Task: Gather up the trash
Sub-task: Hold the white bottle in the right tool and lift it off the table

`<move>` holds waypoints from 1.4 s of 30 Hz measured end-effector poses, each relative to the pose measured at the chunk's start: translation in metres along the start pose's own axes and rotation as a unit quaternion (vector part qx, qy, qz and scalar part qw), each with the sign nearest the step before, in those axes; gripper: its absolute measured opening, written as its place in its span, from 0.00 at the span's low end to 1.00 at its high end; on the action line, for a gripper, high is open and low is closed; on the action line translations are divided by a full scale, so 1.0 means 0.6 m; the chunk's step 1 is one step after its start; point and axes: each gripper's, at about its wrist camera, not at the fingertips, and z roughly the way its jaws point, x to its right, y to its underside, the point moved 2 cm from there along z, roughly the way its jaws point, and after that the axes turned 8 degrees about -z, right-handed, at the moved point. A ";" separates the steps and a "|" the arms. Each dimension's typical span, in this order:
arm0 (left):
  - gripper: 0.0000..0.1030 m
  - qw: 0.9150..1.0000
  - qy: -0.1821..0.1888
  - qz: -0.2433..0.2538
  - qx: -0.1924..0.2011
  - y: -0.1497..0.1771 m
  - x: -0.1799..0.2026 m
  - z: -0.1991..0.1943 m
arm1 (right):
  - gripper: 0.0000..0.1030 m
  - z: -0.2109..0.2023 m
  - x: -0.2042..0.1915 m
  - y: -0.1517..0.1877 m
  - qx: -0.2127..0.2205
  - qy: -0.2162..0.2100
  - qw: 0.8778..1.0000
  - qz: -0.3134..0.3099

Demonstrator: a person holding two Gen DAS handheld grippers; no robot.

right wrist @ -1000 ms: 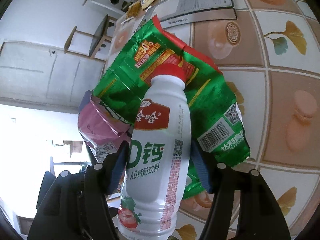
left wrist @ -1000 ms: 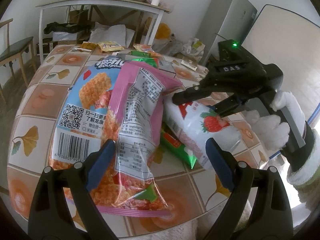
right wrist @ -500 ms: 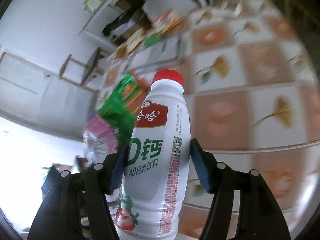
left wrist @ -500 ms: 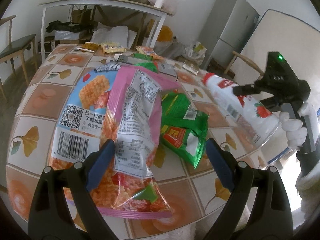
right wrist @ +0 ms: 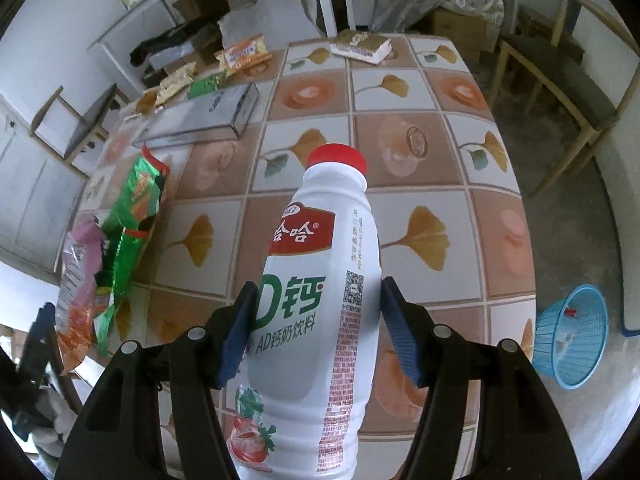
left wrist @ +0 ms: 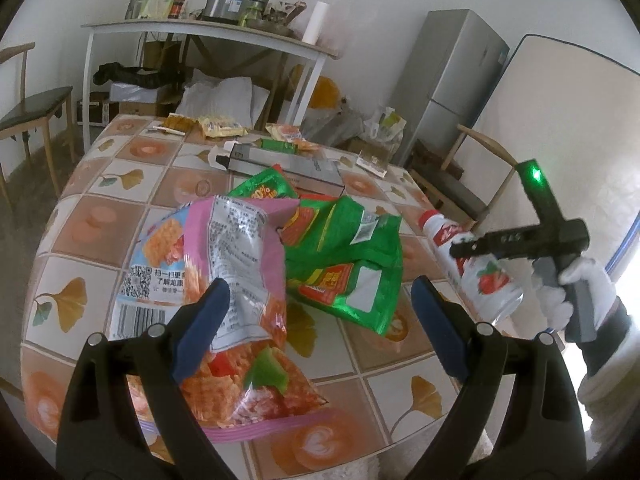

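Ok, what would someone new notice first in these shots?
Probably the white bottle with its red cap, clamped in the right gripper above the tiled table. Next, the crumpled pink and green snack bags heaped before the open left gripper, then the blue basket on the floor.

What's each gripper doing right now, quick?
Left gripper: open, holding nothing, over the pink snack bag.
Right gripper: shut on the white bottle.
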 end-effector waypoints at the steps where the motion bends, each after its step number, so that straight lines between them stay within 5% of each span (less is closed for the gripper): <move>1: 0.85 1.000 0.000 0.001 0.002 -0.002 0.001 -0.001 | 0.59 0.006 0.001 0.002 -0.002 -0.001 1.000 0.001; 42: 0.85 1.000 0.020 -0.005 0.001 -0.034 0.053 0.011 | 0.59 0.025 0.033 0.019 -0.004 -0.041 0.999 0.029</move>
